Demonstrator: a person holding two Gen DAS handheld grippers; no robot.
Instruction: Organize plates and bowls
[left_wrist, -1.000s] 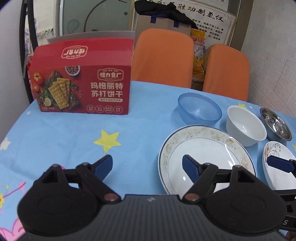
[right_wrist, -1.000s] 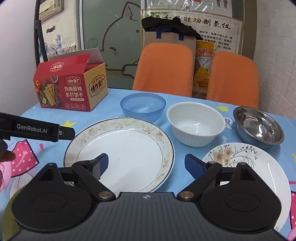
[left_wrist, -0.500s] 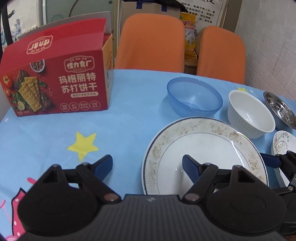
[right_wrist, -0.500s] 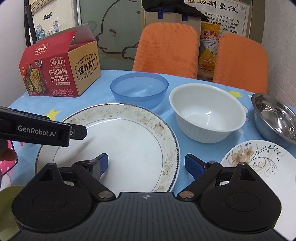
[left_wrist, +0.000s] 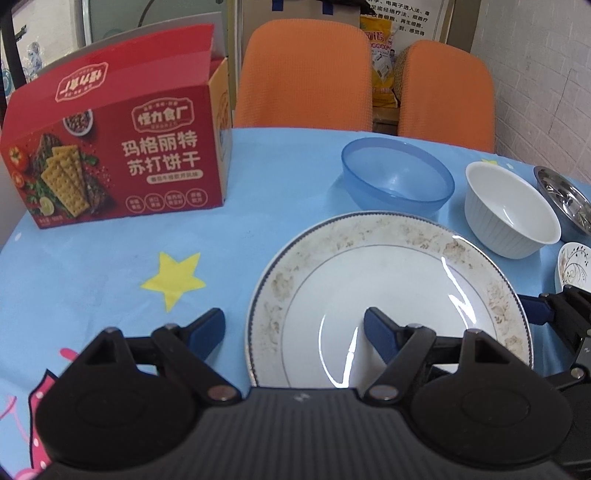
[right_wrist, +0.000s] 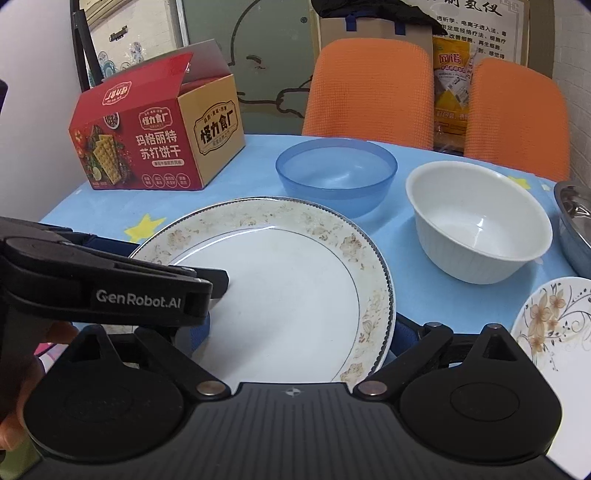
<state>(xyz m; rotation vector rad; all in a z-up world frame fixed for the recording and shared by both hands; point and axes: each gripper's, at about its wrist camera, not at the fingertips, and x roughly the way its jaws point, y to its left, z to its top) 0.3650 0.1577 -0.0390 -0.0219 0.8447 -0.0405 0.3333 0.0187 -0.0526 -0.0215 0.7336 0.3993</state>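
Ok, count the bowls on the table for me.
3, in a row behind the large plate: a blue bowl nearest the cracker box, a white bowl beside it, and a steel bowl at the right edge, partly cut off.

Left gripper (left_wrist: 295, 325) spread astride large plate's (left_wrist: 388, 302) left rim; blue bowl (left_wrist: 397, 179) beyond.
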